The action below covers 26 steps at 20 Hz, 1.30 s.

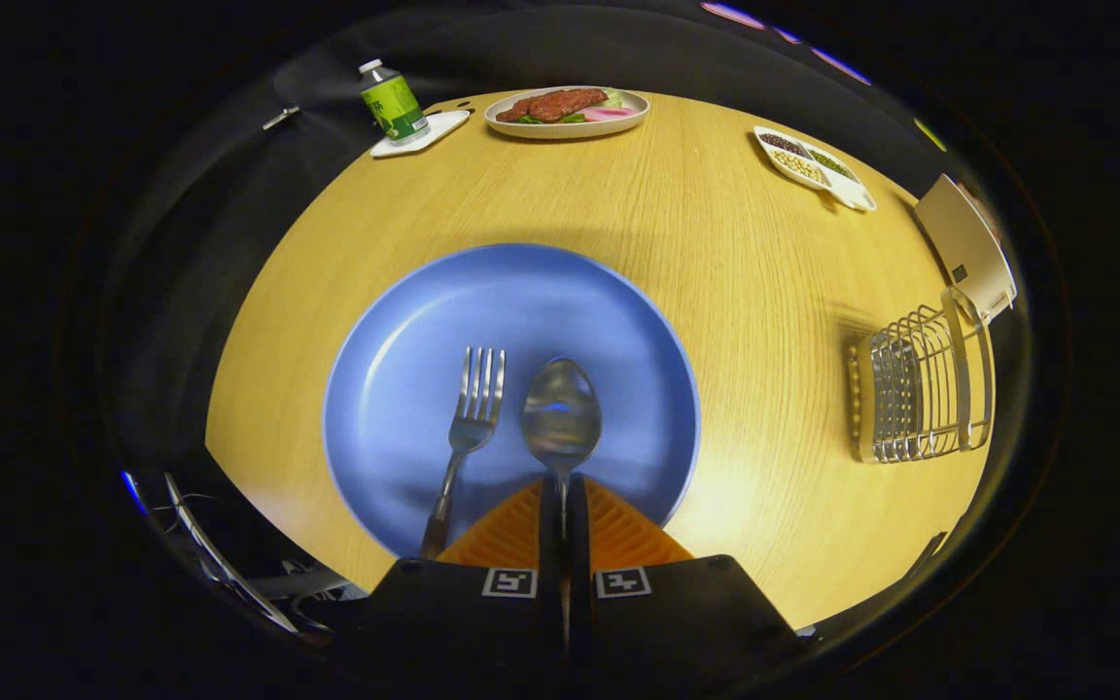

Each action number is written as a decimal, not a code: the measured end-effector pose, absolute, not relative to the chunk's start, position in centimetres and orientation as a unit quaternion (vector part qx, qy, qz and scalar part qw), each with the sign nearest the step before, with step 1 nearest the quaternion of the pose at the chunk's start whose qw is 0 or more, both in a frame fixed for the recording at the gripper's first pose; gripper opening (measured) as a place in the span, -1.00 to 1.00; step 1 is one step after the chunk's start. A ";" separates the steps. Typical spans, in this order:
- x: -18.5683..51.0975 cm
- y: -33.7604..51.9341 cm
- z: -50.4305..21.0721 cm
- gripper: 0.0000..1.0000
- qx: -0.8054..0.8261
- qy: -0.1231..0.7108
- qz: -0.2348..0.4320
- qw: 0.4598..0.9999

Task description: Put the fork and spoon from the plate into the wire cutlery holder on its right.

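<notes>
The wooden surface [716, 253] carries a blue plate [404, 389] near its front edge. Wide bare wood lies between the plate and the wire cutlery holder [920, 394], which stands well apart to the plate's right, close to the surface's right edge. A pale box-like object [968, 248] stands just behind the holder. More bare wood separates the plate from the items along the far edge.

The gripper [563, 486] is clenched on the handle of the spoon [561, 413]: both fingers sit almost together, and the thin handle runs up through the narrow slot between them. The spoon's long axis lines up with the fingers. Its bowl points away from the gripper, toward the far edge, and shows just ahead of the fingertips over the plate's middle. Whether the bowl touches the plate cannot be determined.

The fork [468, 428] lies on the plate just left of the spoon, close to parallel with it. Its tines point toward the far edge, and its handle runs back over the plate's near rim beside the left finger. Fork and spoon are apart.

Containers: the plate holds the fork. No cutlery is visible in the wire holder. At the far edge, a beige dish [618, 122] holds pieces of brown meat with some greens and a pink slice. A white divided tray [857, 194] to its right holds dark, pale and greenish beans in separate compartments. A green-labelled bottle [391, 102] stands upright on a small white tray [443, 126] to the left.
</notes>
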State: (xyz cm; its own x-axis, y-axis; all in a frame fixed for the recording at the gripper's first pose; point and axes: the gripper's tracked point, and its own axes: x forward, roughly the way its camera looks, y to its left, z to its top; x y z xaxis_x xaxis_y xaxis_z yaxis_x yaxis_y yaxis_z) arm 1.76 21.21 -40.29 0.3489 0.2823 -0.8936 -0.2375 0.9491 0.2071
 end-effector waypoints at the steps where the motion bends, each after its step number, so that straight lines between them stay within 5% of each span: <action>1: 2.0 21.1 -39.9 -0.85 0.023 0.543 0.161 0.824; 26: 4.7 21.1 -37.2 -0.90 0.012 0.490 0.205 0.847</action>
State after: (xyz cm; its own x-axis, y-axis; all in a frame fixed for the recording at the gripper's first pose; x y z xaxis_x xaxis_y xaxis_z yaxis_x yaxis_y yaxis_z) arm 4.72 21.07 -37.17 0.4350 0.3595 -0.8255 -0.3364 0.9153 0.2213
